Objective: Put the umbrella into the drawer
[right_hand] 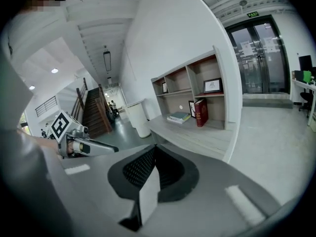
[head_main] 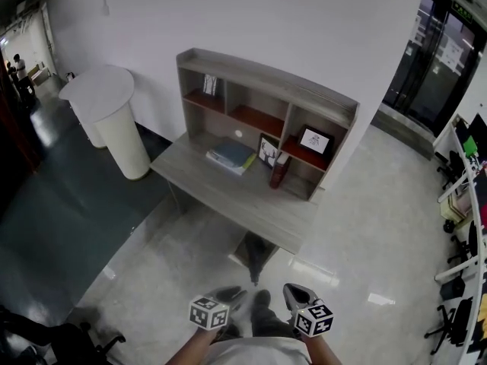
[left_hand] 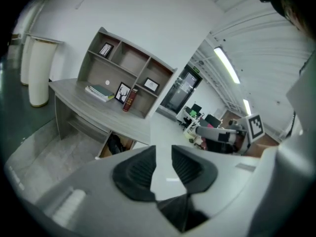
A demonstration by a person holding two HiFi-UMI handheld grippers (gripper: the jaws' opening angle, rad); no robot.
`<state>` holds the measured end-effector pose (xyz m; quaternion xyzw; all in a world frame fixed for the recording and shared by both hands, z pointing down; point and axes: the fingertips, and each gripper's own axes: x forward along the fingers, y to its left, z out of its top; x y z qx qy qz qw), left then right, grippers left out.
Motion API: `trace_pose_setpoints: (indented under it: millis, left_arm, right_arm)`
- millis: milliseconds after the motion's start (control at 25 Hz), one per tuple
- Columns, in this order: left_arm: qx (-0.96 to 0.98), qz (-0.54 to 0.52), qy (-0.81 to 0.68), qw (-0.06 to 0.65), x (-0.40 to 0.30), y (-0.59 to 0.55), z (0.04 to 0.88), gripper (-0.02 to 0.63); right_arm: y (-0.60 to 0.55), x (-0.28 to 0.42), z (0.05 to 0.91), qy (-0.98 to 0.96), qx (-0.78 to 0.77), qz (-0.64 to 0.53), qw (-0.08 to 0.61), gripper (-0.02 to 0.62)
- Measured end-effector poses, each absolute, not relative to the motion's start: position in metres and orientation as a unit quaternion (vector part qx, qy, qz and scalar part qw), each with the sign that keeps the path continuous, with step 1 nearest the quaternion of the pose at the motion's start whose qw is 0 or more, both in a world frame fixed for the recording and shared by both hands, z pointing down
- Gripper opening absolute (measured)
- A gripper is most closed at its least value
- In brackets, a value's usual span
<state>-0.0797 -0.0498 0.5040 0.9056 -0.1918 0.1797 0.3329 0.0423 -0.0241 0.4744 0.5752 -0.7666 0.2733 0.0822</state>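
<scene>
- One grey desk (head_main: 228, 192) with a shelf unit on top stands ahead of the person. Both grippers are well short of it and held low over the floor.
- Under the desk's front edge a wood-sided compartment stands open, which I take for the drawer (left_hand: 130, 143).
- Inside it lies a dark bundle, probably the umbrella (head_main: 256, 253), though it is too small to tell for sure. It sits forward of and below both grippers, roughly on the line between them. Its long axis seems to run towards the person, not along the desk.
- Left gripper (left_hand: 164, 149): its jaws stand a narrow gap apart with only floor showing between them. In its own view the bundle shows up and to the left of the jaws. In the head view this gripper looks slightly the nearer.
- Right gripper (right_hand: 154, 148): its jaw tips meet and grip nothing. Its own body hides the drawer in its view.
- If that bundle is the umbrella, what is left is likely a straight push ahead to close the drawer.
</scene>
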Motion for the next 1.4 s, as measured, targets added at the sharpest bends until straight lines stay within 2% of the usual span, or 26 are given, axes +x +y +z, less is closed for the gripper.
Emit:
trace_pose_setpoints:
  millis: [480, 560, 680, 960, 1400]
  left_arm:
    - [0.907, 0.195, -0.204, 0.313, -0.084, -0.003, 0.501, 0.058]
    - [0.909, 0.184, -0.223, 0.300, -0.082, 0.001, 0.495, 0.018]
    - [0.908, 0.174, -0.245, 0.292, -0.074, 0.006, 0.490, 0.000]
    - [0.918, 0.148, -0.232, 0.285, -0.046, 0.015, 0.465, -0.002]
    - [0.929, 0.127, -0.231, 0.260, -0.037, 0.026, 0.447, -0.001]
  right_arm:
    - [0.032, 0.060, 0.469, -0.767, 0.579, 0.268, 0.072, 0.005]
    - [0.033, 0.068, 0.470, -0.768, 0.576, 0.272, 0.065, 0.005]
    - [0.036, 0.077, 0.467, -0.774, 0.567, 0.274, 0.058, 0.005]
    - [0.038, 0.103, 0.459, -0.787, 0.555, 0.265, 0.056, 0.005]
    - [0.050, 0.099, 0.458, -0.813, 0.525, 0.243, 0.068, 0.005]
